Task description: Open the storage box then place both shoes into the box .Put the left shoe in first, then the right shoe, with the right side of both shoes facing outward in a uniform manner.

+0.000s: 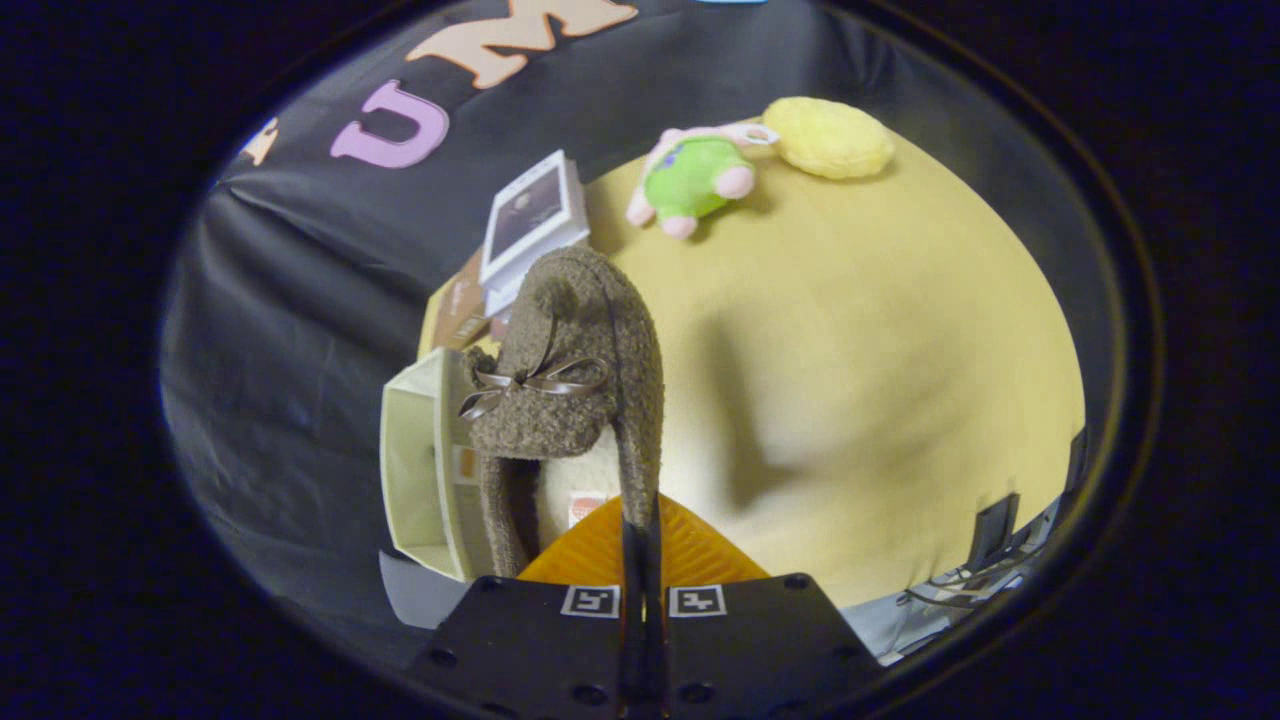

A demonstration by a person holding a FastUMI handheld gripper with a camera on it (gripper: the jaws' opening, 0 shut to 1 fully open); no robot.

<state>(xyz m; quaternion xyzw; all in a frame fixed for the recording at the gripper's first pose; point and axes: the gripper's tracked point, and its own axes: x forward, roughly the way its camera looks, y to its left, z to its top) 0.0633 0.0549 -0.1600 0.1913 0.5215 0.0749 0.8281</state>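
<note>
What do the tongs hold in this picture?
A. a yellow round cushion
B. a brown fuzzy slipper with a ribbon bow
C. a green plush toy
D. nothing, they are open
B: the tongs are closed on the side wall of the brown fuzzy slipper with a ribbon bow, lifted above the yellow table.

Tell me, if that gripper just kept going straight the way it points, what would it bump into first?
The gripper is shut on the brown slipper, so the shoe leads. Straight beyond its toe stands the white box at the yellow table edge, probably hit first, though depth is unclear.
</note>
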